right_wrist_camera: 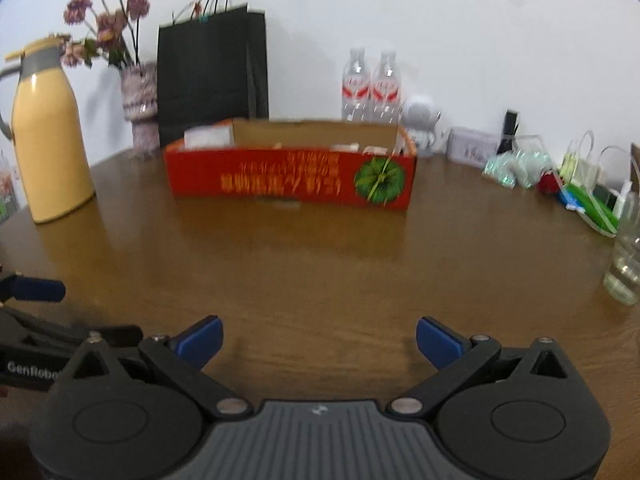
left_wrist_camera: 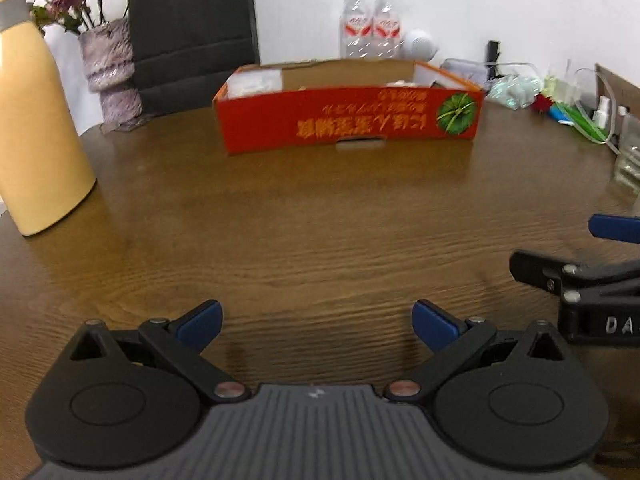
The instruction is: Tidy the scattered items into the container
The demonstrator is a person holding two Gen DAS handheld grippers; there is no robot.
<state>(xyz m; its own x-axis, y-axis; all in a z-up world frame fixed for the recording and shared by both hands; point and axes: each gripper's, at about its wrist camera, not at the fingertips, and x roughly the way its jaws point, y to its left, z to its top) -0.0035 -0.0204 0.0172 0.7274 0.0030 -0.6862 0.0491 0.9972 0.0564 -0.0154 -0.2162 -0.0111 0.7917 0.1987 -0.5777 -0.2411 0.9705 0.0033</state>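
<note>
A red cardboard box point(left_wrist_camera: 348, 122) stands open-topped on the far middle of the brown wooden table point(left_wrist_camera: 320, 220); white items lie inside it. It also shows in the right wrist view point(right_wrist_camera: 288, 178). My left gripper point(left_wrist_camera: 318, 326) is open and empty, low over the near table, well short of the box. My right gripper point(right_wrist_camera: 319, 342) is open and empty, also near the front. The right gripper's fingers point(left_wrist_camera: 612, 229) show at the right edge of the left wrist view. The left gripper's fingers point(right_wrist_camera: 38, 289) show at the left edge of the right wrist view.
A yellow jug point(right_wrist_camera: 48, 140) stands at the left, with a flower vase point(right_wrist_camera: 142, 108) and a black paper bag point(right_wrist_camera: 212, 68) behind the box. Two water bottles point(right_wrist_camera: 370, 88) stand at the wall. Small packets and a red item point(right_wrist_camera: 550, 184) crowd the right edge, with a glass point(right_wrist_camera: 626, 256).
</note>
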